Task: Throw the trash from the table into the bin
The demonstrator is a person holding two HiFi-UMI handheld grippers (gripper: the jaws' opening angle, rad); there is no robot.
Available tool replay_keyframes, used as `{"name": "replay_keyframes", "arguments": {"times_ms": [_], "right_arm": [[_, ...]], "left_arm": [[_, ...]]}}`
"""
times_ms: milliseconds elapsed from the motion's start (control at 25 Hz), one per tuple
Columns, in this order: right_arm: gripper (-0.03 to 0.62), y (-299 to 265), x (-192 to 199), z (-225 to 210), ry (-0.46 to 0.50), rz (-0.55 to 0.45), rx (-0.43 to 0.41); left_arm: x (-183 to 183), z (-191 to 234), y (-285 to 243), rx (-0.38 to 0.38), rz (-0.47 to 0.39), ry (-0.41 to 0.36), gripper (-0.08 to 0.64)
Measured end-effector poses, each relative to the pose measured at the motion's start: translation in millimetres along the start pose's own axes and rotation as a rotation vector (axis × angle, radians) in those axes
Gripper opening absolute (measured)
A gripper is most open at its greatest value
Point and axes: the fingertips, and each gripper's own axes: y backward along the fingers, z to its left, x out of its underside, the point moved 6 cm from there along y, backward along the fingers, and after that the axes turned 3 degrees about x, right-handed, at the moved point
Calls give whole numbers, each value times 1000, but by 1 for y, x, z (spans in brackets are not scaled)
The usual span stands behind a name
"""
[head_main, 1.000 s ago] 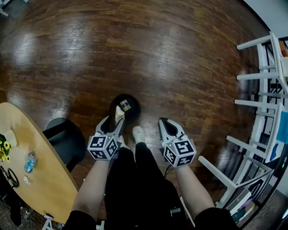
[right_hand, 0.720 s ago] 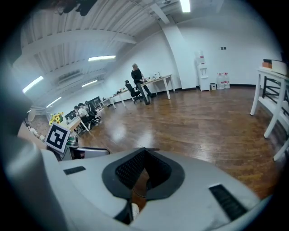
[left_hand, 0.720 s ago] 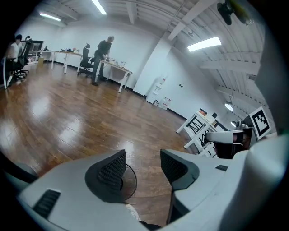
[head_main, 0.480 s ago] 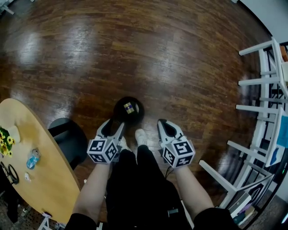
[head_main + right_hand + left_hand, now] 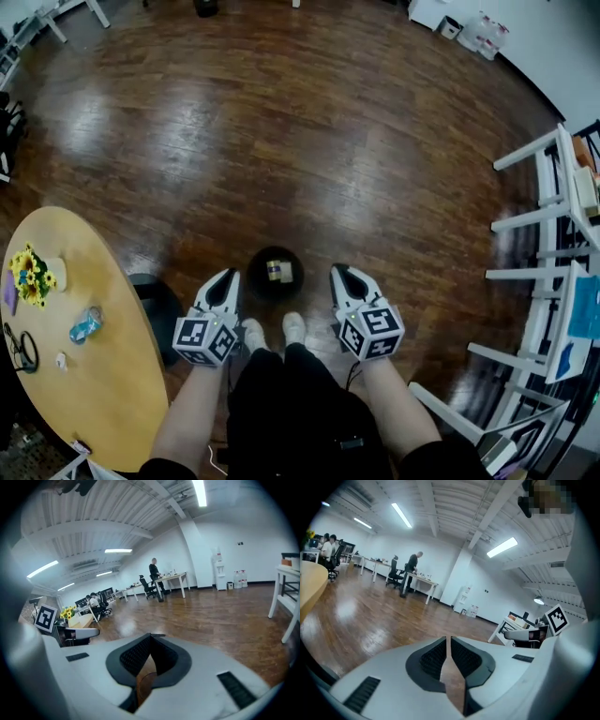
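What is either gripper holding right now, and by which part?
Nothing. The left gripper, jaws just closed, and the shut right gripper are both empty.

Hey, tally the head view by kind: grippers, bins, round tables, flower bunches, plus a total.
Grippers: 2, left gripper and right gripper
Bin: 1
Round table: 1
Flower bunch: 1
Total: 5

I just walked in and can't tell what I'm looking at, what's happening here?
A person stands over a small black bin on the wood floor, a gripper in each hand. The left gripper has just been closing its jaws with nothing between them; the right gripper is shut and empty. A small boxy piece of trash lies in the bin. A crumpled blue item and a white scrap lie on the round table beside them.
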Motion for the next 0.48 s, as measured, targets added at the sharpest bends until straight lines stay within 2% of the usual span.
{"name": "replay_keyframes", "arguments": {"times_ms": [40, 120, 240, 360, 480], "right_arm": [[0, -2, -17, -1, 17, -31, -9], [0, 0, -47, 0, 39, -85, -29], [0, 3, -87, 15, 48, -159, -76], [0, 1, -117, 48, 87, -219, -147], [0, -7, -140, 86, 141, -251, -222]], "left_arm": [[-18, -1, 0, -2, -48, -1, 5], [-50, -9, 6, 12, -121, -7, 5], [-93, -23, 27, 5, -200, -58, 5], [-129, -22, 63, -39, -286, -92, 4], [-147, -12, 102, -104, -358, -124, 4]]}}
